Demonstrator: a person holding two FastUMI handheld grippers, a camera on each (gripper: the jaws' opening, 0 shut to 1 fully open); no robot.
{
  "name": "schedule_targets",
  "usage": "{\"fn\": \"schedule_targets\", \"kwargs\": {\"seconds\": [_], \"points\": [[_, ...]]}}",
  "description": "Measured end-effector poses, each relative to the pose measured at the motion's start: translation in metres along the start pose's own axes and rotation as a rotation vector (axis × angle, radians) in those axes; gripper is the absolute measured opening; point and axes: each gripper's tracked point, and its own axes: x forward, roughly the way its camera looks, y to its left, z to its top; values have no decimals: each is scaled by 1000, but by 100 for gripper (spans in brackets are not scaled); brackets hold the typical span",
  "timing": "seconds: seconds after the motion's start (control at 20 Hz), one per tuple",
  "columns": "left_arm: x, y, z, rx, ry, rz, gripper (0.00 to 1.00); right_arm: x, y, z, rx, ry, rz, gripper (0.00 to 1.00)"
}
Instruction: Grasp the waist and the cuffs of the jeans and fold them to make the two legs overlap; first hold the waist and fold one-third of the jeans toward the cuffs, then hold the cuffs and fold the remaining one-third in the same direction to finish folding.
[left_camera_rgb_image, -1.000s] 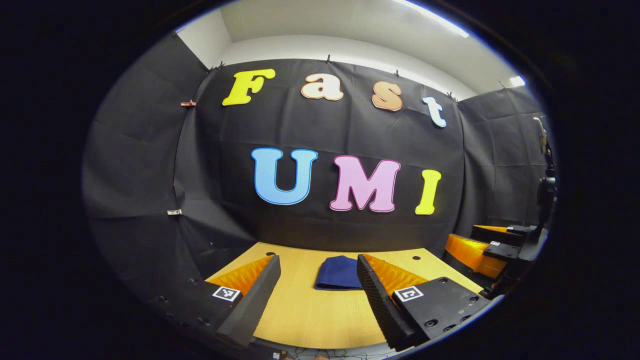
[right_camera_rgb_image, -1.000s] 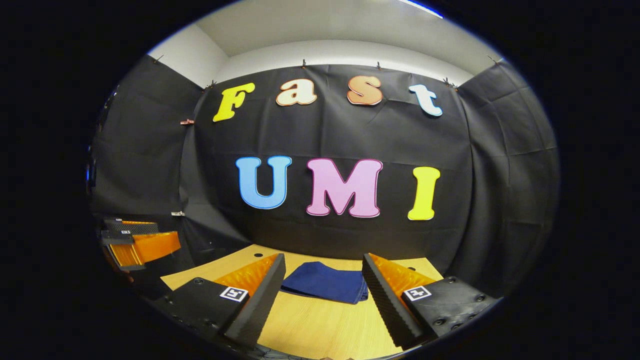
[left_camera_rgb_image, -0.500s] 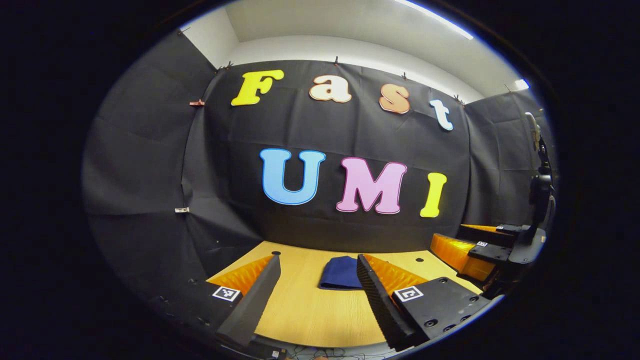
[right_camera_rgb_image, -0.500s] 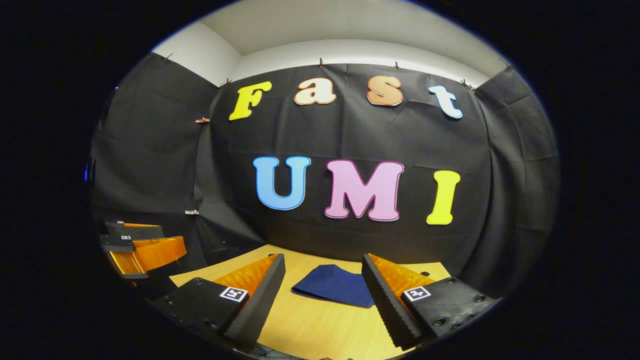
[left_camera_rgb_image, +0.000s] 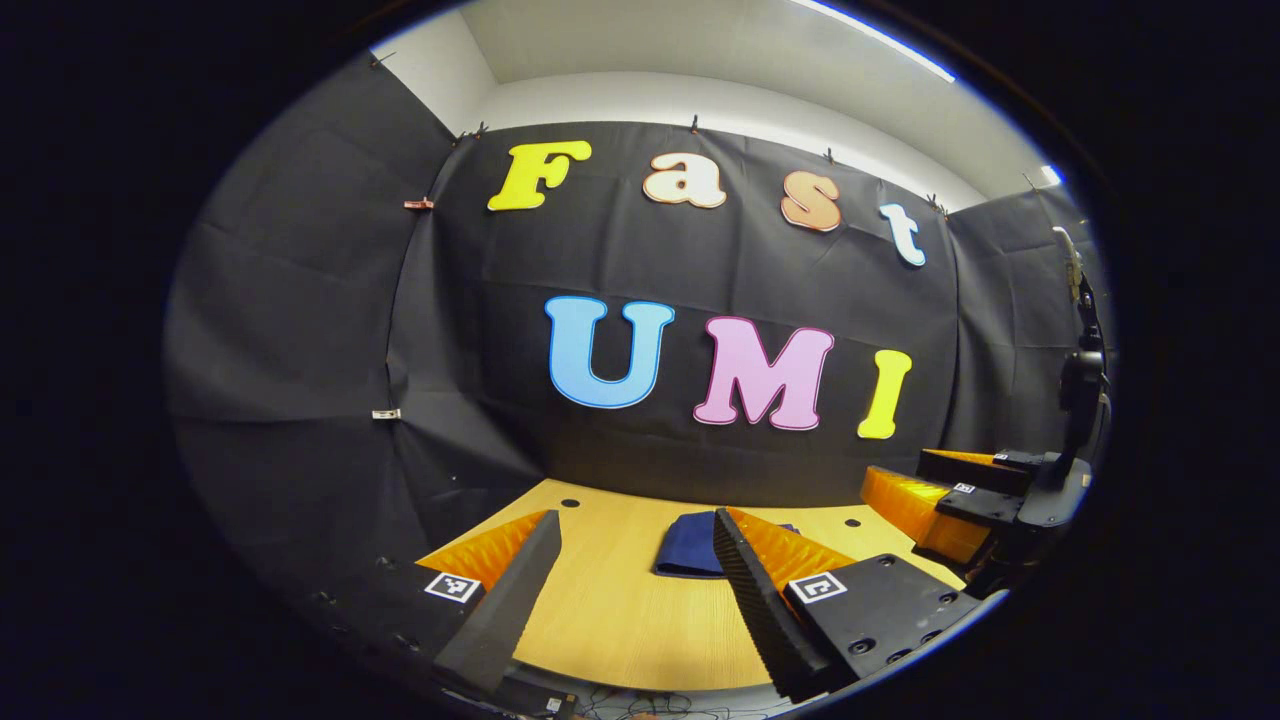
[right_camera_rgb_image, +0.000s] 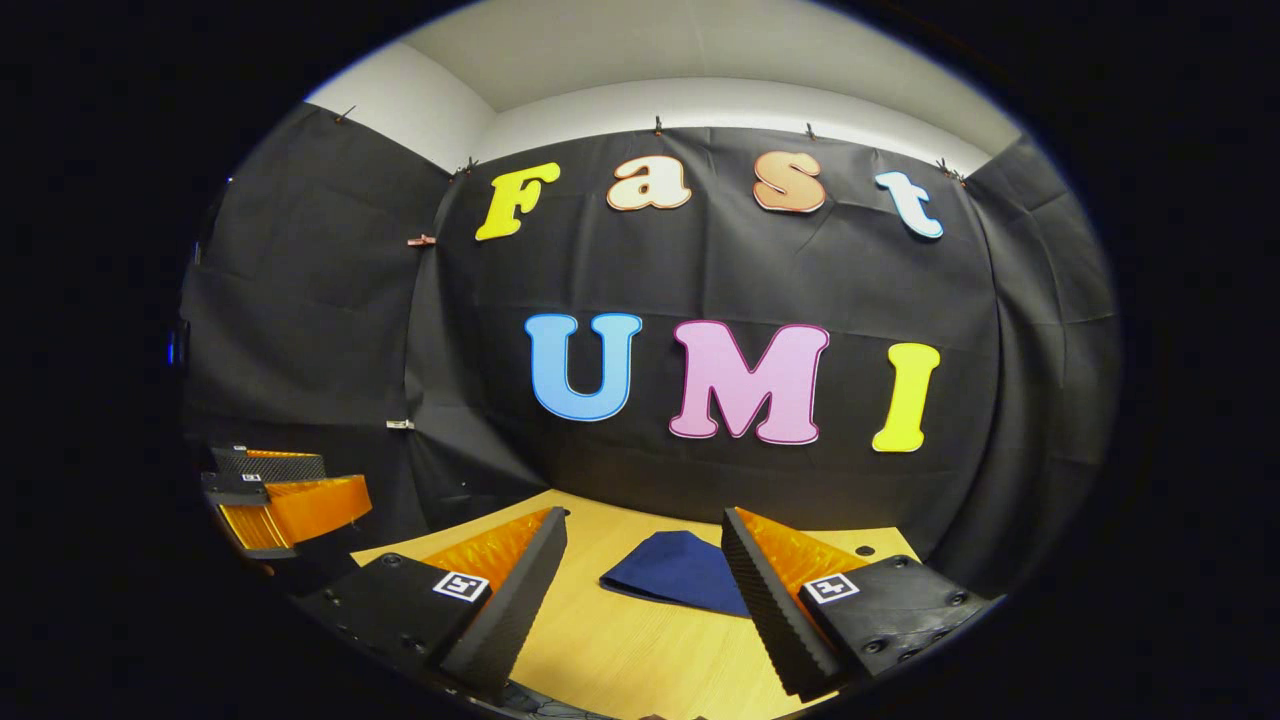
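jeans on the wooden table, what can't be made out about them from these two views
- Folded dark blue jeans: in the right gripper view, the right gripper's finger covers their right edge.
- In the left gripper view, the left gripper's finger hides the right part of the jeans.
- Waist, cuffs and number of layers: too small and far to tell on the light wooden table.

The folded jeans (left_camera_rgb_image: 686, 544) are partly hidden in the left gripper view — their right side sits behind the left gripper's (left_camera_rgb_image: 632, 590) right finger. In the right gripper view, the right gripper's (right_camera_rgb_image: 640, 600) right finger covers the jeans' right edge. The table's (right_camera_rgb_image: 620, 650) near edge is cut off — waist and cuffs cannot be told apart.
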Motion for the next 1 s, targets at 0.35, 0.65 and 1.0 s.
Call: {"fn": "schedule_targets", "kwargs": {"seconds": [0.35, 0.65, 1.0], "points": [[1, -3, -4, 6, 9, -11, 96, -1, -2, -6, 2, 12, -14, 98], [3, -2, -2, 9, 13, -7, 96, 3, -3, -8, -4, 22, -12, 98], [0, 1, -1, 13, 7, 4, 96, 5, 4, -7, -10, 20, 4, 98]]}}
